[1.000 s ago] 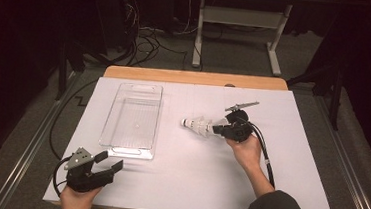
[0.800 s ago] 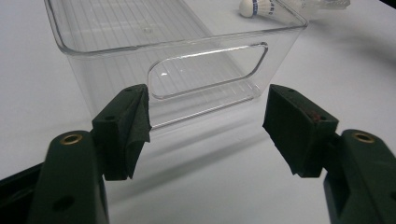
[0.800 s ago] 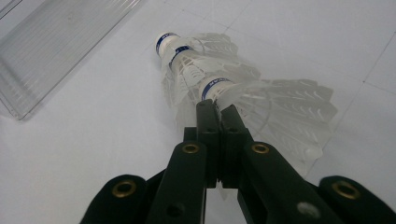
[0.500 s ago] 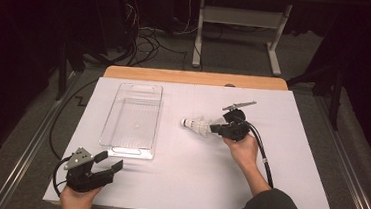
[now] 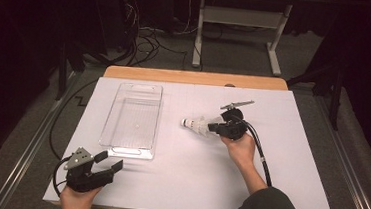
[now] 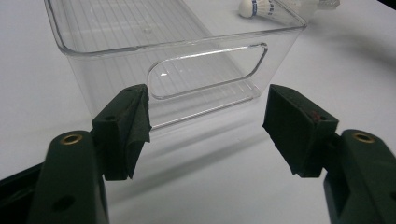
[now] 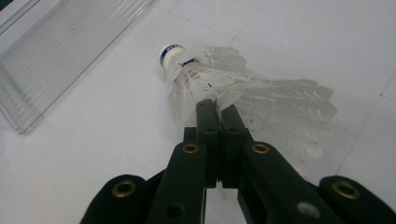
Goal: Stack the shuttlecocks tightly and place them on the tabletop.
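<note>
Right gripper fingers pinching shuttlecock feathers, mid-tabletop, right of clear bin. Left gripper fingers spread, empty, facing bin's near end.

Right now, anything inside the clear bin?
Nothing visible inside the clear bin: its ribbed floor shows bare through the transparent walls. The shuttlecock lies outside on the white table, pinched at the feathers by the right gripper. No part of the bin is covered.
</note>
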`<state>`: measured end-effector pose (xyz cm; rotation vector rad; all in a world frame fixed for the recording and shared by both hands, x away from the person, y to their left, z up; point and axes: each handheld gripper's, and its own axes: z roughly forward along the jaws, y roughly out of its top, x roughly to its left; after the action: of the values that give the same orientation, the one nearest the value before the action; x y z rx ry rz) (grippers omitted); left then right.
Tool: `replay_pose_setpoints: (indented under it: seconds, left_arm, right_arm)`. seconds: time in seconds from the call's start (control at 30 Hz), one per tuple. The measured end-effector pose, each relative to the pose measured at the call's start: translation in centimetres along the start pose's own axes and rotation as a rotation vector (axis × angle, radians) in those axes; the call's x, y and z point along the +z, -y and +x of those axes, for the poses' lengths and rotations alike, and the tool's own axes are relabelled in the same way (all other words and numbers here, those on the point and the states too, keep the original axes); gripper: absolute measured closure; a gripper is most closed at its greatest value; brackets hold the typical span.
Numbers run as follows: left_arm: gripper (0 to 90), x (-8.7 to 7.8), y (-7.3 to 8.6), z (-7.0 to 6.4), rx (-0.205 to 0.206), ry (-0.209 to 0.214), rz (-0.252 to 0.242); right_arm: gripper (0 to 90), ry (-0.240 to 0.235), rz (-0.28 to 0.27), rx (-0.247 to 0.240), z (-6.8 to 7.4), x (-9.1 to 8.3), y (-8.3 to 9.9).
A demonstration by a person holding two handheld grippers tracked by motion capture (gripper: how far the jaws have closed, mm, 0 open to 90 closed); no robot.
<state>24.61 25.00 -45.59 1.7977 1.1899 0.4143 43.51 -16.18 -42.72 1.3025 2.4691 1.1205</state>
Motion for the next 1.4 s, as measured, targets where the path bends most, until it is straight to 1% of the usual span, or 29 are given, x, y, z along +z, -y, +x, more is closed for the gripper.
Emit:
replay_pose_setpoints:
  seconds: [0.23, 0.43, 0.67, 0.77, 0.93, 1.13, 1.2, 1.4]
  left_arm:
    - [32.3, 0.0, 0.0, 0.0, 0.001, 0.000, 0.003]
    - [32.3, 0.1, 0.0, 0.0, 0.003, 0.000, 0.004]
    - [32.3, 0.2, 0.0, -0.1, 0.004, 0.000, 0.007]
    - [32.3, 0.3, -0.1, -0.3, 0.014, 0.001, 0.012]
    - [32.3, 0.3, -0.1, -0.2, 0.010, 0.001, 0.011]
    - [32.3, 0.2, 0.0, -0.2, 0.010, 0.002, 0.008]
    - [32.3, 0.2, 0.0, -0.2, 0.009, 0.001, 0.008]
    - [32.3, 0.2, 0.0, -0.2, 0.008, 0.001, 0.008]
  right_arm:
    - [90.0, -0.006, -0.013, 0.014, -0.2, 0.5, 0.0]
    - [90.0, -0.014, -0.036, 0.033, -0.4, 0.6, -0.1]
    - [90.0, -0.020, -0.044, 0.040, -0.5, 0.9, -0.1]
    - [90.0, -0.014, -0.040, 0.044, -0.7, 1.1, -0.1]
    - [89.4, -0.008, -0.029, 0.042, -0.8, 1.3, 0.0]
    - [85.1, 0.002, -0.006, 0.062, -1.1, 1.3, 0.1]
    - [83.1, 0.008, -0.001, 0.063, -1.1, 1.3, 0.1]
    - [81.0, 0.022, 0.006, 0.066, -1.3, 0.7, 0.1]
